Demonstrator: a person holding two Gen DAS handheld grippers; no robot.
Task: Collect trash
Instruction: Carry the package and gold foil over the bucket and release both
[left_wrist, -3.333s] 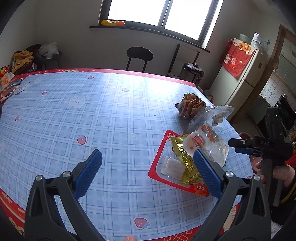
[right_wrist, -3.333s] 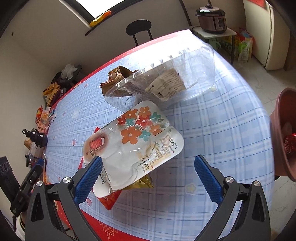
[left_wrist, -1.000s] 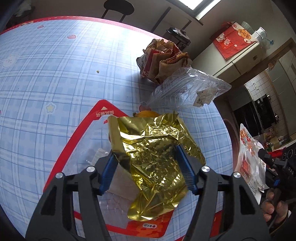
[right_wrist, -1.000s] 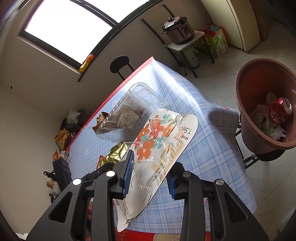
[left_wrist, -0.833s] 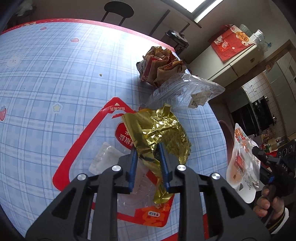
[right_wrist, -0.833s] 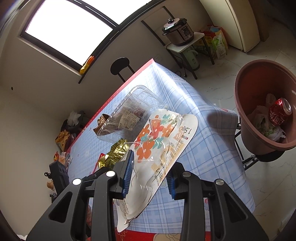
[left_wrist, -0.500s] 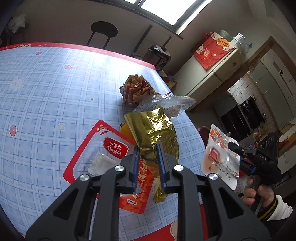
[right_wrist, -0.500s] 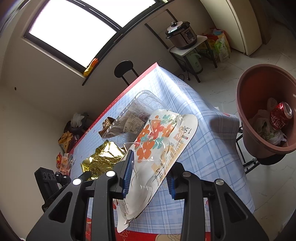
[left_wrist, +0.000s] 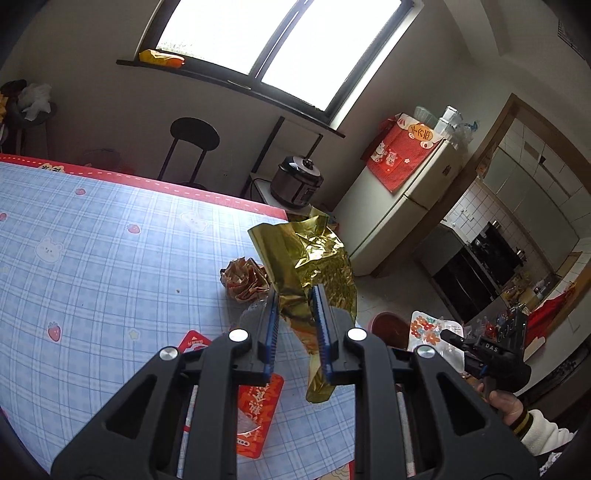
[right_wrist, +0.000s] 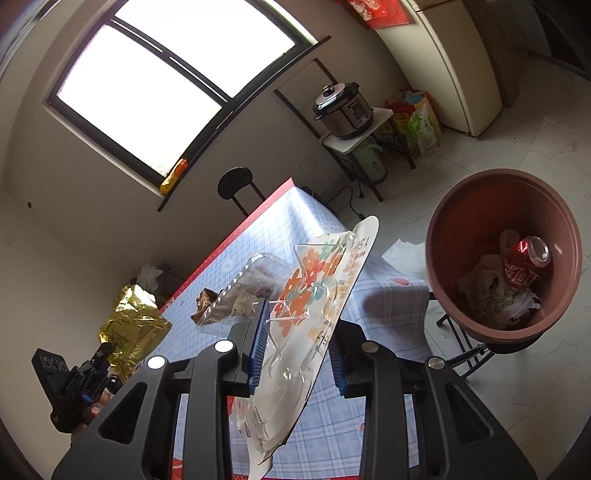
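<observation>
My left gripper (left_wrist: 294, 321) is shut on a crumpled gold foil wrapper (left_wrist: 314, 258) and holds it up above the table's right end; the wrapper also shows in the right wrist view (right_wrist: 133, 325). My right gripper (right_wrist: 297, 334) is shut on a clear plastic bag with orange flowers (right_wrist: 317, 291), held in the air beside the table, left of a brown bin (right_wrist: 454, 236). The bin holds a red can (right_wrist: 524, 262) and crumpled wrappers. The flowered bag also shows in the left wrist view (left_wrist: 428, 332).
A blue checked tablecloth (left_wrist: 92, 266) covers the table. On it lie a red flat package (left_wrist: 258, 410), a crumpled brown snack bag (left_wrist: 245, 278) and a clear plastic clamshell (right_wrist: 247, 288). A black stool (left_wrist: 194, 142), a cooker (left_wrist: 297, 181) and a fridge (left_wrist: 402, 206) stand beyond.
My left gripper closed on the gold wrapper and lifted it off the red package, up and away from the table. My right gripper carried the flowered bag closer to the bin.
</observation>
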